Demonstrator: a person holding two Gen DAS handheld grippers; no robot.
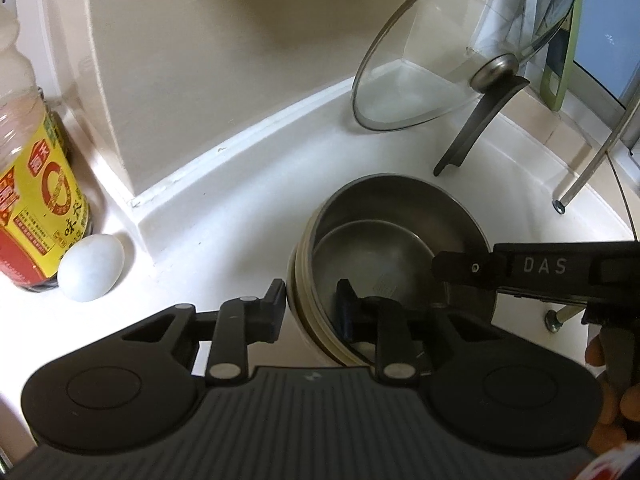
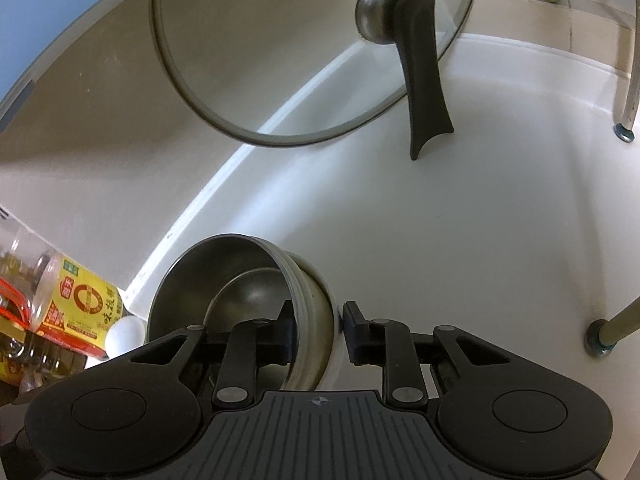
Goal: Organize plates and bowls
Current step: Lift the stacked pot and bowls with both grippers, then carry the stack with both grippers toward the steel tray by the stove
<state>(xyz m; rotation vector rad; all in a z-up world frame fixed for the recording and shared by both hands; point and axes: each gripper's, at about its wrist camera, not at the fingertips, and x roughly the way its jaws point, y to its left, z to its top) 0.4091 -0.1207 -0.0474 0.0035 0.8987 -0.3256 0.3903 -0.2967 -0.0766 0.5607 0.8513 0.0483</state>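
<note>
A stack of bowls (image 1: 384, 248) sits on the smooth white counter (image 1: 240, 208), in the corner by the beige wall. They are round, with dull brushed-steel insides and cream outer rims that show as stacked bands down the side; a smaller steel bowl (image 1: 372, 256) nests inside the top one.

The left gripper (image 1: 310, 300), matte black plastic with a ribbed grey body, straddles the near-left wall of the stack: one finger lies outside against the cream rims, the other inside the steel hollow. Its jaws are narrow, with the wall between them, and whether the pads press on it is hard to tell. The right gripper (image 2: 318, 322) does the same on the opposite side, one finger inside the bowl, the other outside, just clear of the wall with a thin gap showing.

A glass lid (image 1: 464, 48) with a metal knob and curved black handle leans upright behind. A yellow-labelled bottle (image 1: 36, 200) and a pale egg (image 1: 91, 268) stand at the left.
</note>
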